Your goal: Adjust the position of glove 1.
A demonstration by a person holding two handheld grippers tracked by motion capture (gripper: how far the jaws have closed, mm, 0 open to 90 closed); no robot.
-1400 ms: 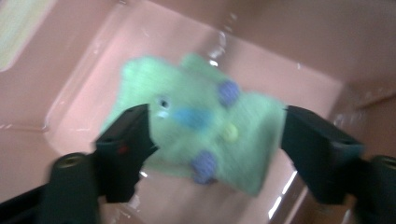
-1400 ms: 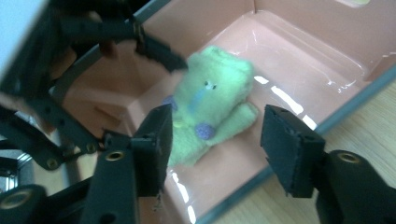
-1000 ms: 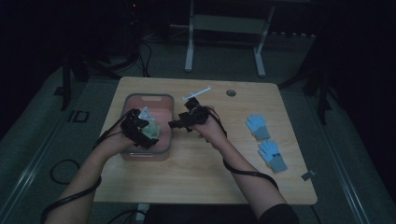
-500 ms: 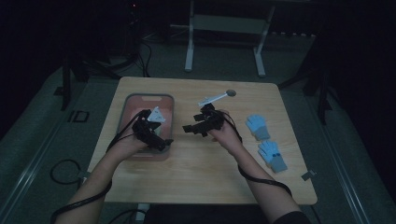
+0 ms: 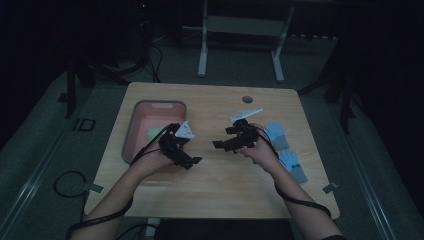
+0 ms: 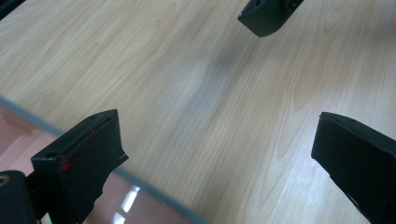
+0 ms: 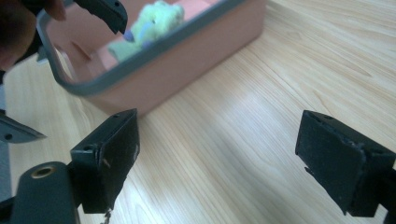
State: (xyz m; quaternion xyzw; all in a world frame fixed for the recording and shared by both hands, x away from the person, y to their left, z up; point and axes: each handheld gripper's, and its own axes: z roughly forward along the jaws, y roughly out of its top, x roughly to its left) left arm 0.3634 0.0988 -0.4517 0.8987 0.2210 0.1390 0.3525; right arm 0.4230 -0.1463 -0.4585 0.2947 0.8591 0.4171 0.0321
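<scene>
A pink bin [image 5: 131, 131] with a grey rim stands on the left of the wooden table. A pale green cloth item [image 5: 154, 134], maybe a glove, lies inside it [image 7: 156, 21]. My left gripper [image 5: 192, 161] hovers over the table just right of the bin, open, with only bare wood between its jaws [image 6: 219, 135]. My right gripper [image 5: 225, 139] faces it from the right, points toward the bin wall [image 7: 187, 56], and is open and empty [image 7: 222, 140]; its jaws have just been opening.
Two blue gloves [image 5: 276, 135] [image 5: 295, 166] lie near the table's right edge, beside my right hand. A round hole [image 5: 247, 99] sits at the table's far side. The bin's grey rim [image 6: 32, 119] crosses the left gripper view's lower left.
Both grippers have left the bin and moved right and nearer, out over the table. The green item stays in the bin. The right gripper's jaws have spread wider.
</scene>
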